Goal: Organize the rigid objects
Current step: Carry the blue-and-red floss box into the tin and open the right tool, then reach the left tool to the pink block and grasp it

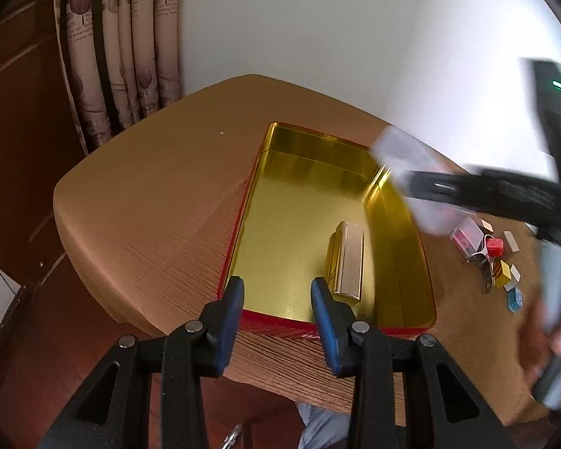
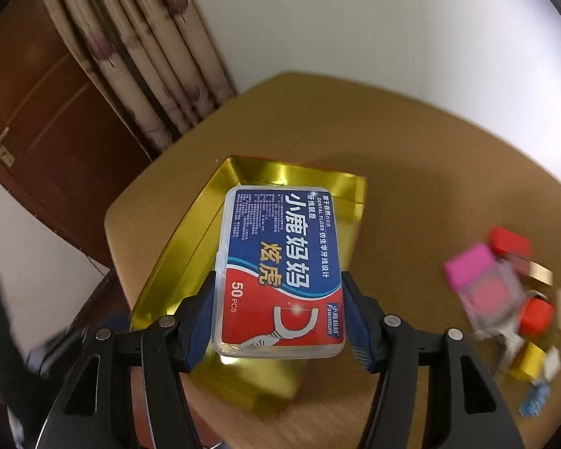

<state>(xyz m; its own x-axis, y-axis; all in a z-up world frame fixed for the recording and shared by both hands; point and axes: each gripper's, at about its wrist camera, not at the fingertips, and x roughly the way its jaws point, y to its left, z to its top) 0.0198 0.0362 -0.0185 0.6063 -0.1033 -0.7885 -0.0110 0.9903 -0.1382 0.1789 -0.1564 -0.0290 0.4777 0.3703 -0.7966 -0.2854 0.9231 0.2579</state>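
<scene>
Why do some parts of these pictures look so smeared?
Left wrist view: the right gripper and its floss box streak; the gold tin stays sharp. Right wrist view: the floss box is crisp, while the small items and table blur.

This looks like a room in a home, probably a bedroom or sitting room, though the fisheye bend and blur leave that uncertain. A curtain [image 1: 119, 48] printed with purple leaf shapes hangs in folds beside a dark brown wooden door [image 2: 52, 112] with a brass handle plate, and the wall [image 1: 318, 30] behind is plain white. A small wood-grain table [image 1: 149, 205] with rounded corners bears household odds and ends: a gold-lined tin [image 1: 303, 202], a 50-piece dental floss box [image 2: 280, 273] and a heap of small trinkets [image 1: 490, 258].
</scene>
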